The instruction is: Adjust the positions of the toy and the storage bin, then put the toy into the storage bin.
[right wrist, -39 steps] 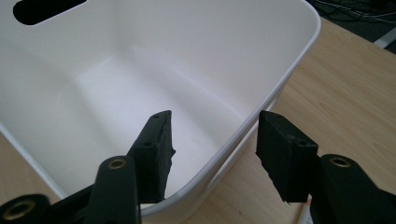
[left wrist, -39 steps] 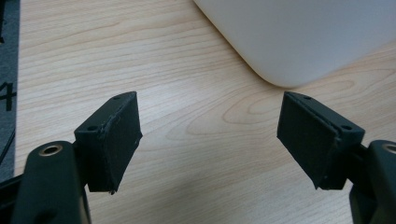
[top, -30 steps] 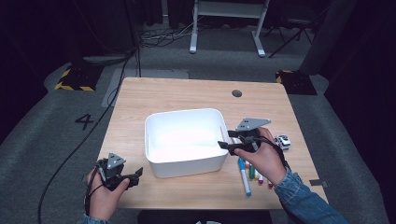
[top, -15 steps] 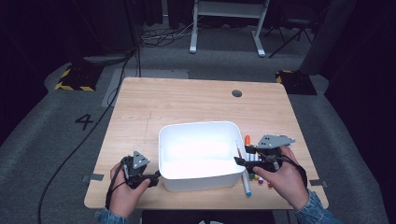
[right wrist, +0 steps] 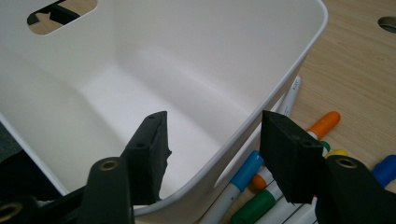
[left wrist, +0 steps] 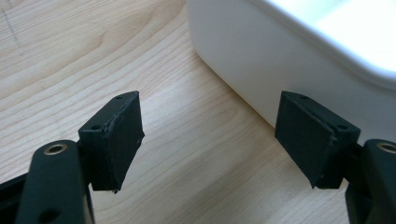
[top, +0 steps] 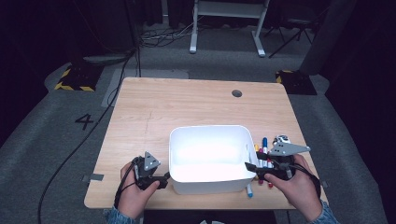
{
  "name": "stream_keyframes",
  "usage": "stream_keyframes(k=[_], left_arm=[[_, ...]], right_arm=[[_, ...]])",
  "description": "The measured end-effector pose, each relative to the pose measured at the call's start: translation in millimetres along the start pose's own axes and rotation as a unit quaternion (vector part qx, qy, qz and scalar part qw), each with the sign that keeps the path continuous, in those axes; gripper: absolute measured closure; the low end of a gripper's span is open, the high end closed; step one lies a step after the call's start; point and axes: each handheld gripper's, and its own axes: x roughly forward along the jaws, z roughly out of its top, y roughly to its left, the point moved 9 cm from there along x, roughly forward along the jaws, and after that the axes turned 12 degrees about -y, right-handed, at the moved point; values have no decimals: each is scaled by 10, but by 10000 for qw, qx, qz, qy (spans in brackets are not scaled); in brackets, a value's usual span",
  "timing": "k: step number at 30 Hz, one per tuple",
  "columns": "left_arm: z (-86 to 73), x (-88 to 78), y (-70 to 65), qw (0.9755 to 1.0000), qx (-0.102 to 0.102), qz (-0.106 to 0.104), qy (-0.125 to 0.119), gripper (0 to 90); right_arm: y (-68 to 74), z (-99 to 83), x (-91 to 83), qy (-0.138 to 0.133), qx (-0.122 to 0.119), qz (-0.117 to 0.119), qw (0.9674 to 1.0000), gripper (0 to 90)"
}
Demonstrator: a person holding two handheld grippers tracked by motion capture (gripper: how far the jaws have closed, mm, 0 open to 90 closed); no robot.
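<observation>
White bin (top: 208,158) sits at the table's (top: 187,102) near edge between both grippers. Left gripper (left wrist: 210,135) gapes wide just beside its wall, holding nothing. Right gripper (right wrist: 215,149) straddles the rim, wide open, not pressing. Markers (right wrist: 261,186) lie beyond.

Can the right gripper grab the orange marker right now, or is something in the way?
Probably not straight away. The right gripper has its open jaws straddling the wall of the white bin, one jaw inside, one outside. The orange marker lies uncovered on the table just outside, so backing off the rim should free the way.
</observation>
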Motion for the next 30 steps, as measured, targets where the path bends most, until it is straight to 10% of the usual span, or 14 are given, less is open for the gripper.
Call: stream_keyframes(k=[15, 30], left_arm=[[-132, -4, 110, 9998, -6, 41, 197, 212], [-316, -2, 447, 9986, -50, 363, 381, 209]], right_arm=[[-171, 170, -200, -346, 89, -272, 9990, 427], [-787, -134, -672, -76, 366, -1151, 9926, 526]])
